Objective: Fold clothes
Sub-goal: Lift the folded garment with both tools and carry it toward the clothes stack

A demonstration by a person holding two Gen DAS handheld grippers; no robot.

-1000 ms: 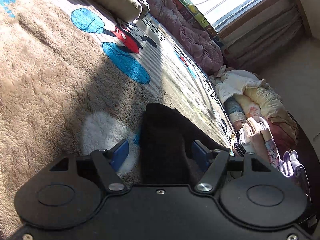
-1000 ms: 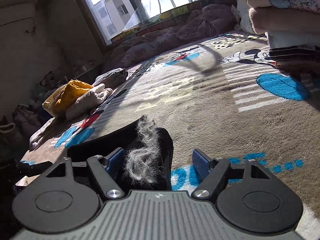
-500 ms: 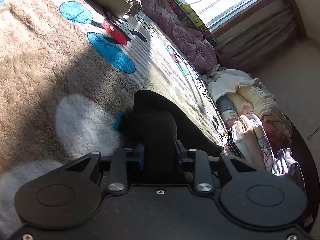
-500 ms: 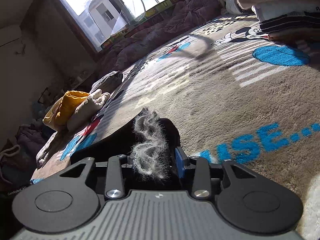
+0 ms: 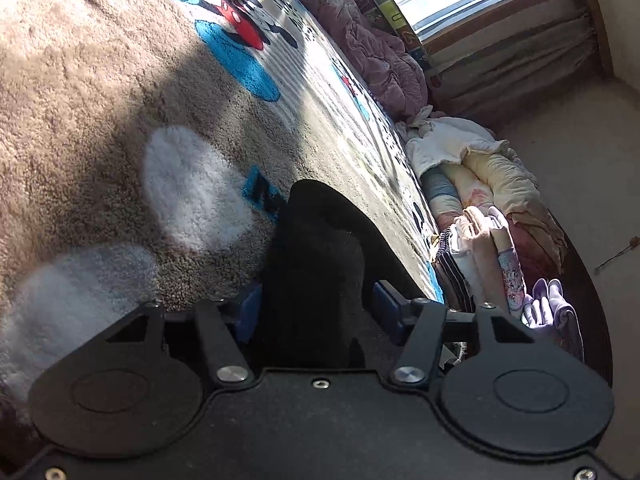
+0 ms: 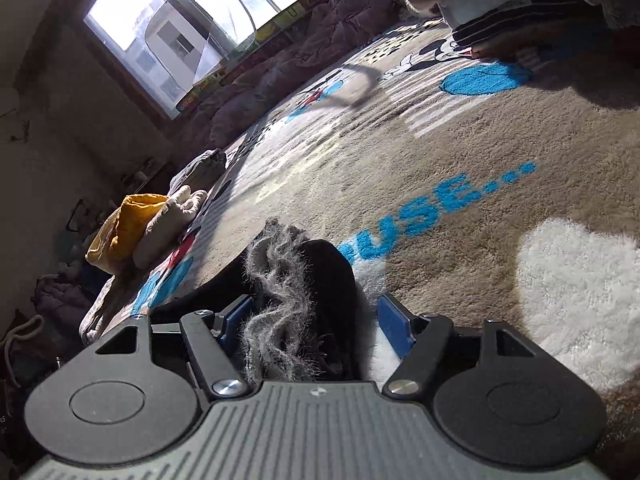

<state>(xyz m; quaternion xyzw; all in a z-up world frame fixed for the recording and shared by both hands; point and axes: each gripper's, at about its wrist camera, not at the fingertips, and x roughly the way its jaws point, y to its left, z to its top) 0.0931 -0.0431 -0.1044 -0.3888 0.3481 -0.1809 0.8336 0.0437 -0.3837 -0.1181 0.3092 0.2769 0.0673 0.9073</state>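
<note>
Left gripper (image 5: 316, 314): jaws parted, blue pads (image 5: 386, 312) standing off both sides of the black fuzzy garment (image 5: 320, 264). Jaws have just been opening; cloth lies between them, not pinched on the right pad, left pad close against it, contact uncertain. Released.

Garment runs straight ahead from the jaws, long axis along the gripper's pointing line, ending in a rounded black edge not far forward. It rests on the tan plush cartoon-print blanket (image 5: 100, 80).

Right gripper (image 6: 316, 320): jaws likewise apart, just been opening. Same black garment (image 6: 328, 276) between them, with a grey wispy fur trim (image 6: 276, 300) lying nearer the left pad. Clear gap to the right pad (image 6: 394, 328). Let go.

Here too the garment extends forward and leftward from the jaws, low on the blanket (image 6: 460, 140).

Ahead-right of the left gripper: stack of folded pastel clothes (image 5: 480, 240). Ahead-left of the right gripper: yellow and cream bundle (image 6: 136, 228).
</note>
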